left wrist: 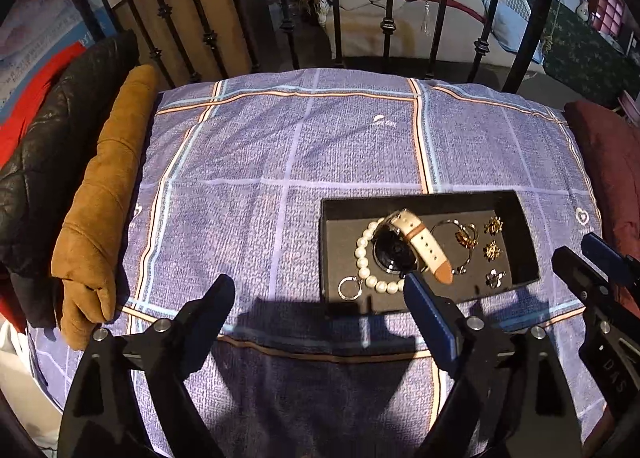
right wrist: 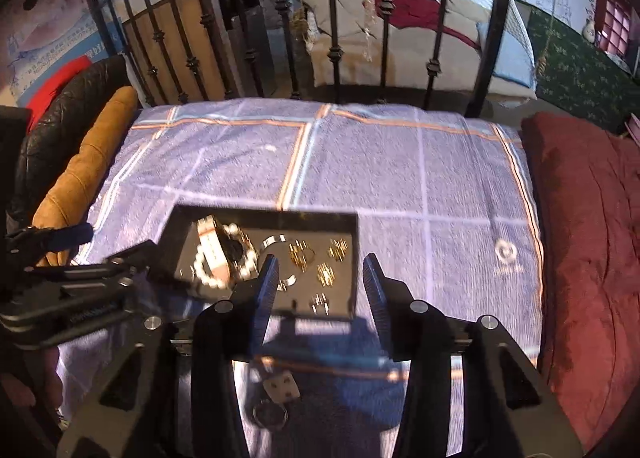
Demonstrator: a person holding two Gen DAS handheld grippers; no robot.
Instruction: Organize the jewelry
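Ahead of right gripper (right wrist: 320,278): jewelry tray (right wrist: 352,258).

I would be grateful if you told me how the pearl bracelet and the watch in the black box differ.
The pearl bracelet is a loop of round white beads lying flat; the watch has a dark round face and a cream strap with a brown tip. The watch rests partly on top of the bracelet, its strap tilted upward. Both lie in the left part of the black box.

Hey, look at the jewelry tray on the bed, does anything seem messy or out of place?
Yes. In the black tray, the watch lies on top of the pearl bracelet instead of apart from it, its cream strap crossing over. The gold earrings sit separately on the right. Both grippers, left and right, are open and empty.
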